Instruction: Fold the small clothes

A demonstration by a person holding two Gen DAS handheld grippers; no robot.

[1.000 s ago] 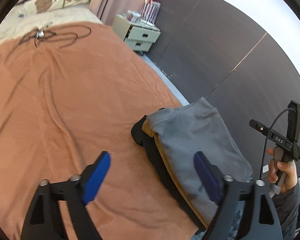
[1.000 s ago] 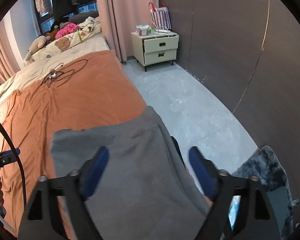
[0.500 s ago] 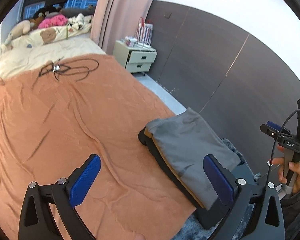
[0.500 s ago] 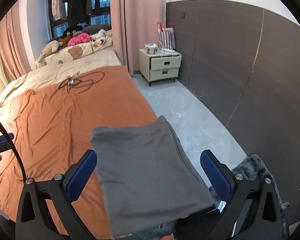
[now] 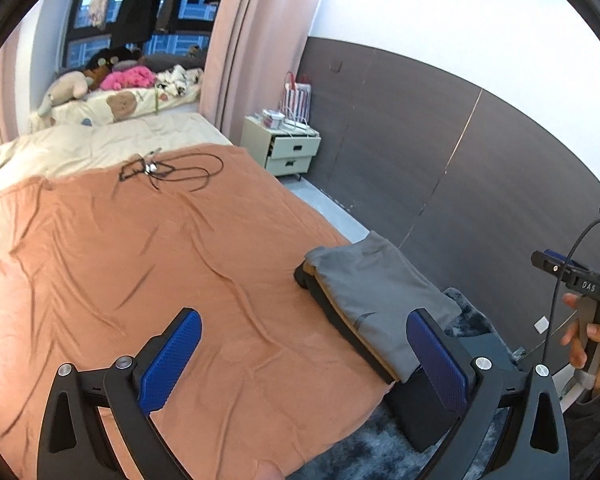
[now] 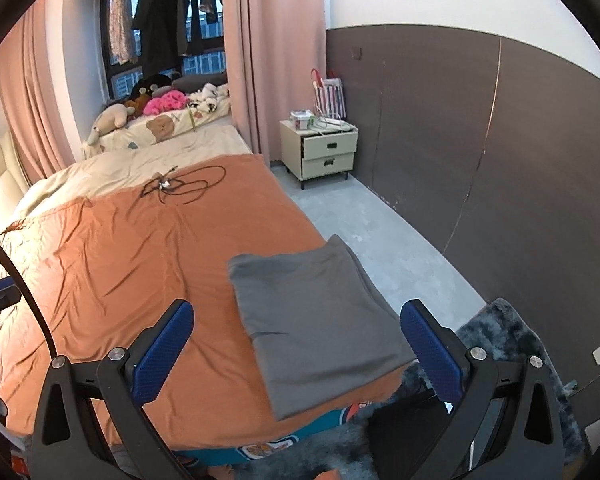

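Observation:
A folded grey garment (image 5: 376, 296) lies on top of a small stack with tan and black folded clothes under it, at the right corner of the orange bed cover (image 5: 140, 264). In the right wrist view the grey garment (image 6: 316, 320) lies flat by the bed's corner. My left gripper (image 5: 304, 360) is open and empty, held above the bed, left of the stack. My right gripper (image 6: 296, 348) is open and empty, raised above the grey garment. The right gripper also shows in the left wrist view (image 5: 588, 292), off the bed's right side.
A tangle of black cable (image 5: 168, 170) lies at the far end of the orange cover. A cream nightstand (image 6: 320, 152) stands by the dark wall. A dark shaggy rug (image 6: 512, 344) and a dark box (image 5: 424, 412) lie on the floor at the bed's corner.
Both grippers have pulled up and back from the stack. The right gripper has lifted clear of the grey garment, which stays folded on the stack.

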